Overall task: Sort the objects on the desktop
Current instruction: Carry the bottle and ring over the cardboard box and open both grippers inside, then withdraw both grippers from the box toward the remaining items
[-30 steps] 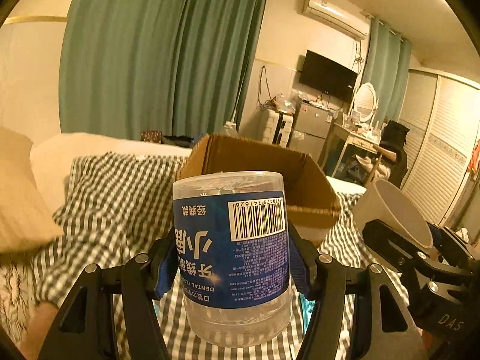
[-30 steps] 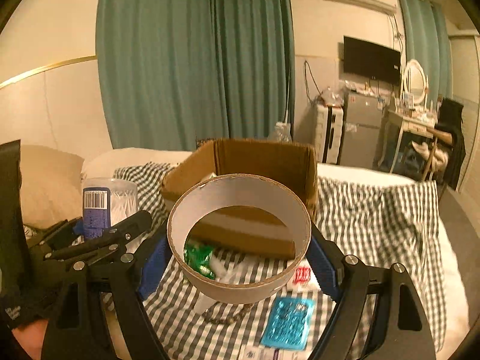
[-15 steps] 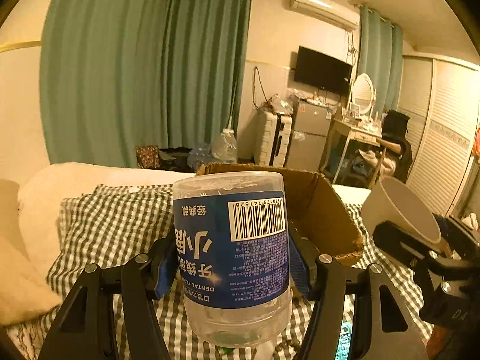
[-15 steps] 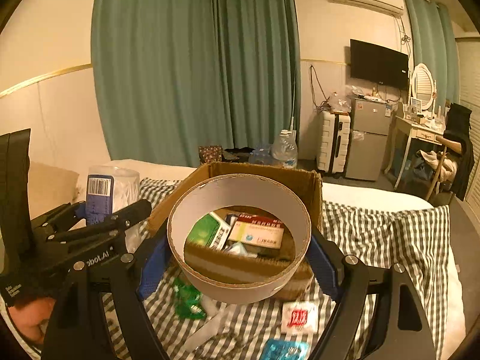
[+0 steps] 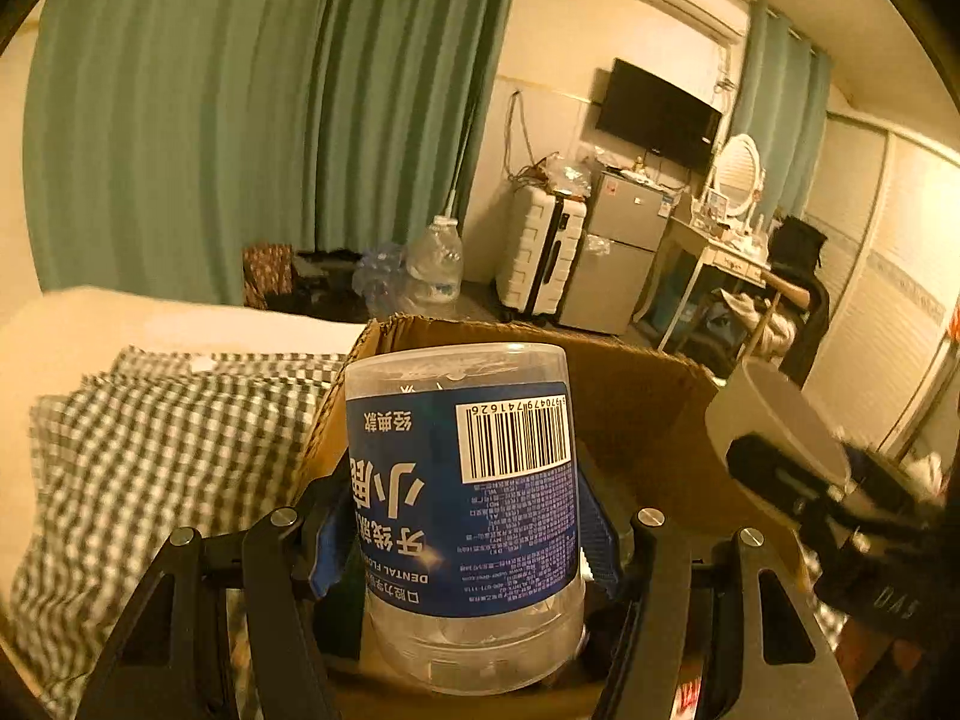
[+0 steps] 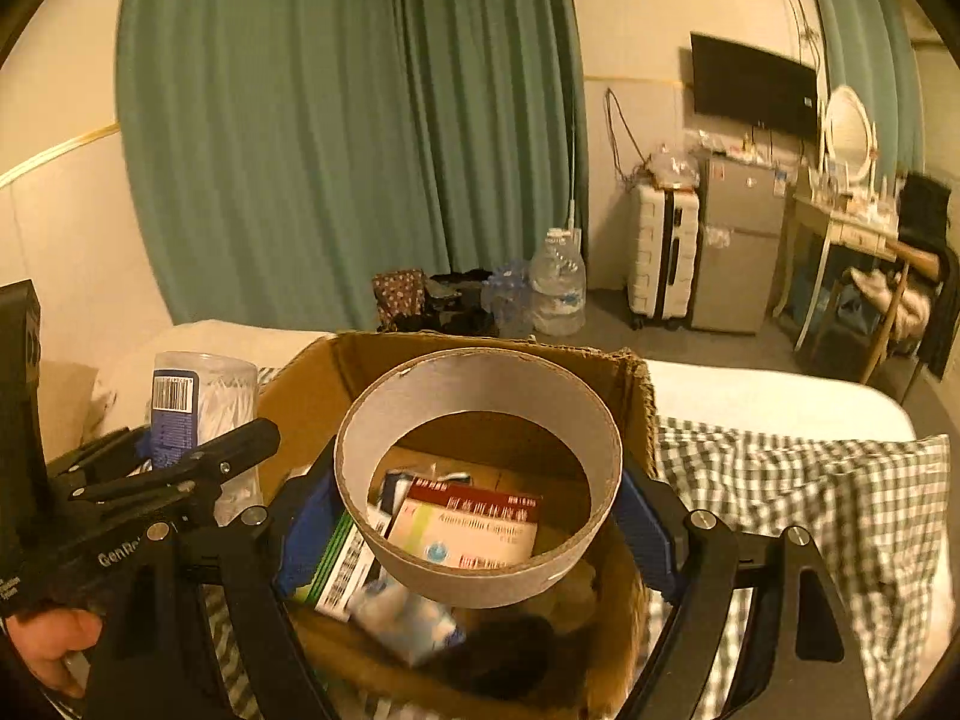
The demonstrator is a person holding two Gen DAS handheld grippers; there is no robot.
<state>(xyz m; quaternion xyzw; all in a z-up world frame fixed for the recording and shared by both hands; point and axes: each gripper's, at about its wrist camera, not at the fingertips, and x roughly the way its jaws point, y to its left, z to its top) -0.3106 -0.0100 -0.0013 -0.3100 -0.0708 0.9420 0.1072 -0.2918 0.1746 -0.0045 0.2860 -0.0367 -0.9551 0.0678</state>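
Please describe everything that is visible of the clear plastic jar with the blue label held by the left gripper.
The clear plastic jar is a cylinder with a blue label that carries a white barcode patch and print reading upside down, including "DENTAL". It is held upside down and roughly upright. Thin white sticks show through its wall in the right wrist view. The left gripper clamps it by the sides with blue pads. It hangs at the near left edge of the cardboard box.

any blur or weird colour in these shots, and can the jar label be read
Left wrist view: warm orange cast, fisheye bends the curtains; the floss jar label is sharp but upside down, and the right gripper is smeared. Right wrist view: same cast; cardboard ring crisp, box contents slightly soft.
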